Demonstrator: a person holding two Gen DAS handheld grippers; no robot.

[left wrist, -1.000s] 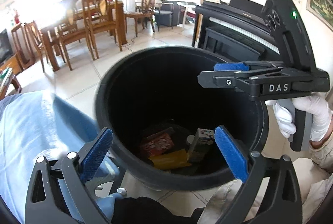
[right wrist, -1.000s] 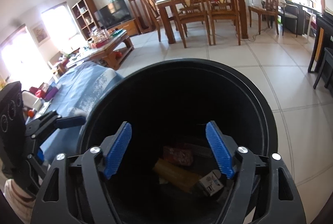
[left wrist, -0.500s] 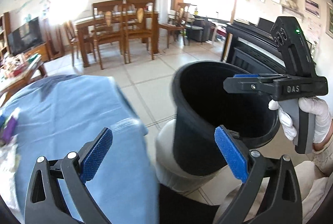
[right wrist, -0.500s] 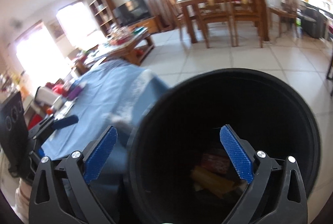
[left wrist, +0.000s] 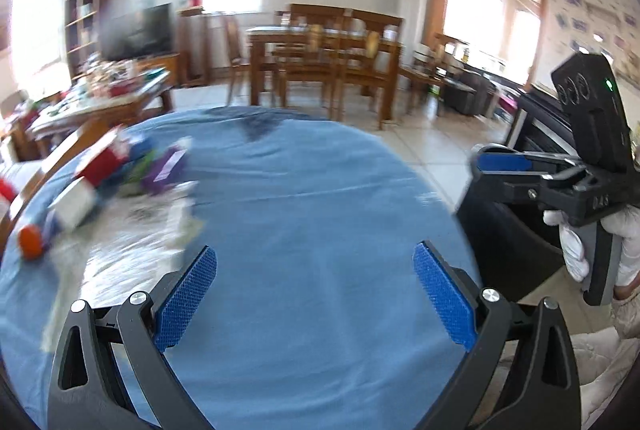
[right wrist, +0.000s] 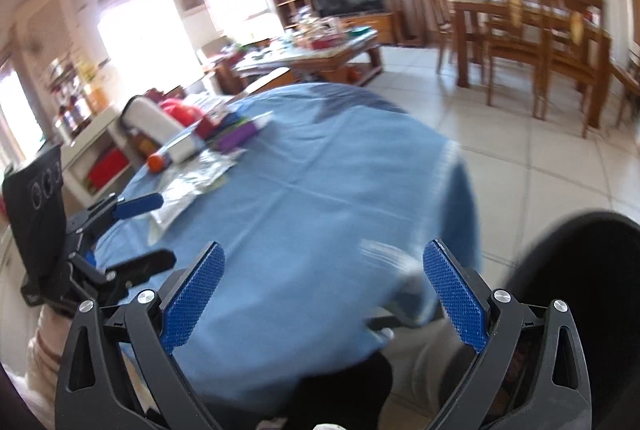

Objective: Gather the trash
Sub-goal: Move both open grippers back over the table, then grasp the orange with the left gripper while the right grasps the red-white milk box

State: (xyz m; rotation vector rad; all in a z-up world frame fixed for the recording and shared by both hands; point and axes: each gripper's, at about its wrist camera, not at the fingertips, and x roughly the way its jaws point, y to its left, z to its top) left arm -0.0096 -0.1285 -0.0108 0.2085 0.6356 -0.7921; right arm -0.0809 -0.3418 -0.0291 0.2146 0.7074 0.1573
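Note:
A heap of trash lies at the far left of the blue-clothed table [left wrist: 320, 190]: a purple packet [left wrist: 164, 170], a red and white box [left wrist: 100, 162], a white box [left wrist: 76, 204], an orange cap [left wrist: 32, 242] and a crinkled clear wrapper [left wrist: 120, 254]. My left gripper [left wrist: 314, 270] is open over bare cloth, nothing between its fingers. My right gripper [right wrist: 324, 262] is open and empty over the table's near right edge. The black bin [right wrist: 580, 290] stands to its right. From this side the purple packet [right wrist: 236, 136] and wrapper [right wrist: 192, 182] show again, blurred.
A gloved hand [left wrist: 576, 250] holds the right gripper beside the bin [left wrist: 500, 242]. Past the table are tiled floor [right wrist: 540, 158], a cluttered coffee table [right wrist: 320, 50], and a dining table with wooden chairs [left wrist: 328, 62]. A shelf unit [right wrist: 100, 150] stands left of the table.
Both grippers have swung left, away from the bin's mouth and over the blue table. The right gripper's jaws have spread wider. The bin now sits at the right edge of both views.

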